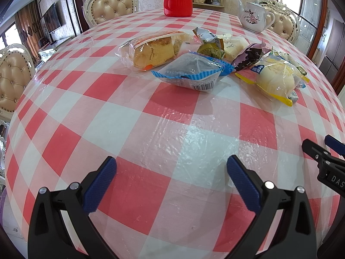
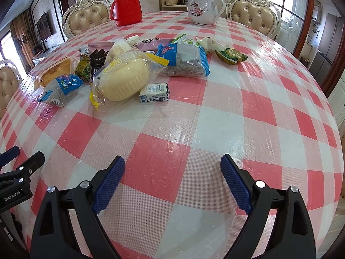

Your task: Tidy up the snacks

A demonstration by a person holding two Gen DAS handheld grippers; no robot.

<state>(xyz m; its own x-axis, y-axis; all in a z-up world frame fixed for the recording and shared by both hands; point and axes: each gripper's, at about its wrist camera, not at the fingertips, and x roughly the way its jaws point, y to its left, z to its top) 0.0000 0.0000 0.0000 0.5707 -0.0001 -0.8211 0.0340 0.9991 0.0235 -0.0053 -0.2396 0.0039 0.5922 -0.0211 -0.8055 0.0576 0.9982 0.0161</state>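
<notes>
A heap of wrapped snacks lies mid-table on the red-and-white checked cloth (image 1: 120,116). It holds a sponge cake in clear wrap (image 1: 151,50), a blue-edged dark snack bag (image 1: 192,71), a pale yellow bun in a yellow-trimmed bag (image 2: 124,77), a small white-and-blue candy pack (image 2: 154,92), a second blue-edged bag (image 2: 185,60) and a green packet (image 2: 231,56) lying apart on the right. My left gripper (image 1: 171,172) is open above bare cloth, well short of the heap. My right gripper (image 2: 172,170) is open too, empty, over the near cloth.
A red thermos jug (image 2: 127,5) and a white flowered teapot (image 2: 201,8) stand at the far side of the table. Padded cream chairs (image 1: 111,6) ring the table. Bare cloth spreads between the grippers and the snacks (image 2: 237,99).
</notes>
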